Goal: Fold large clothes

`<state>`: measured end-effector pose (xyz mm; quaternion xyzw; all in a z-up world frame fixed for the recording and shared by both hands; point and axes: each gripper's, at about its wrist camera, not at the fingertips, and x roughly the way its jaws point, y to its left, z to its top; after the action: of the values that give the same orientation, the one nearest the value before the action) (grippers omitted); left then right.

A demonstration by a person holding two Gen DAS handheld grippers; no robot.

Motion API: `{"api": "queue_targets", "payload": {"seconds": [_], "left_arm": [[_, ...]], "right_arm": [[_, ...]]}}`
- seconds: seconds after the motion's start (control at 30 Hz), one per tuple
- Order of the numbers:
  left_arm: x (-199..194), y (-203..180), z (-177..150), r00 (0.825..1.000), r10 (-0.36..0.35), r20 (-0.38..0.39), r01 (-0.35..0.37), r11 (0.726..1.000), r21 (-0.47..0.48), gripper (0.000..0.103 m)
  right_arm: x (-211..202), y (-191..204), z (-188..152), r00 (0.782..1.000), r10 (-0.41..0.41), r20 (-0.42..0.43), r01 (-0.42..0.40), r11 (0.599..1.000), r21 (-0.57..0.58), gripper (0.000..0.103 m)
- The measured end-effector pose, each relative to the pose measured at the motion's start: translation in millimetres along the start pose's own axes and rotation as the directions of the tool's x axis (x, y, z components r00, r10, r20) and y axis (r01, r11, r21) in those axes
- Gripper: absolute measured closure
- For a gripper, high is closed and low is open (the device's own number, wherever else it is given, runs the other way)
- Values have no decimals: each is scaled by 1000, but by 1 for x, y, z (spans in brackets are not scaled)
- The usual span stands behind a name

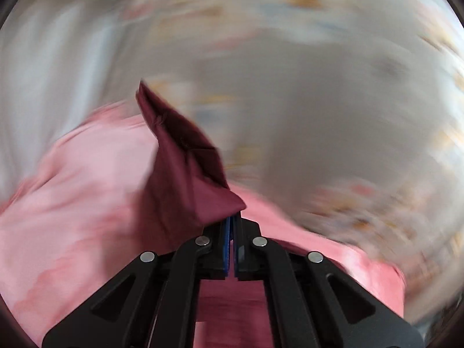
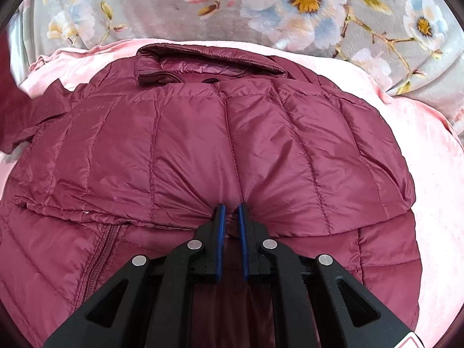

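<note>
Right wrist view: a maroon quilted jacket (image 2: pixel 203 150) lies flat on a pink sheet (image 2: pixel 435 203), filling the centre of the frame. Its long axis runs from the lower edge of the frame to the upper centre, with the collar (image 2: pixel 208 63) pointing toward the top and the zipper (image 2: pixel 98 258) at lower left. A grey floral blanket (image 2: pixel 261 5) spans the top of the frame beyond the sheet. The right gripper (image 2: pixel 230 214) enters from the bottom centre, directed forward along the jacket's long axis; its jaws pinch a bunched fold of jacket fabric between the blue pads (image 2: pixel 220 232), puckers radiating from the grip.

Left wrist view: heavily motion-blurred. The left gripper (image 1: pixel 232 220) enters from the bottom centre, jaws pressed together on a corner of dark maroon cloth (image 1: pixel 185 168), which rises from the tips toward the upper left of the frame. Whether this cloth belongs to the jacket cannot be told. Pink sheet occupies the lower left, blurred grey blanket the rest.
</note>
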<state>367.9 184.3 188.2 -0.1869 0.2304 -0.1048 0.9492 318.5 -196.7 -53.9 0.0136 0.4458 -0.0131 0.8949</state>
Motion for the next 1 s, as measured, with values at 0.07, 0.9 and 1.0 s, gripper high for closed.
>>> {"api": "queue_targets", "payload": {"seconds": [0.07, 0.9, 1.0], "left_arm": [[5, -83, -12, 991, -127, -36, 130, 985, 110, 103], [122, 77, -235, 900, -163, -405, -64, 869, -490, 34], [126, 85, -229, 913, -163, -375, -60, 853, -518, 34]], "right_arm": [[-2, -11, 1, 998, 56, 5, -56, 997, 53, 95], [-31, -115, -8, 983, 182, 16, -175, 911, 373, 49], [-39, -102, -2, 983, 183, 18, -178, 925, 336, 84]]}}
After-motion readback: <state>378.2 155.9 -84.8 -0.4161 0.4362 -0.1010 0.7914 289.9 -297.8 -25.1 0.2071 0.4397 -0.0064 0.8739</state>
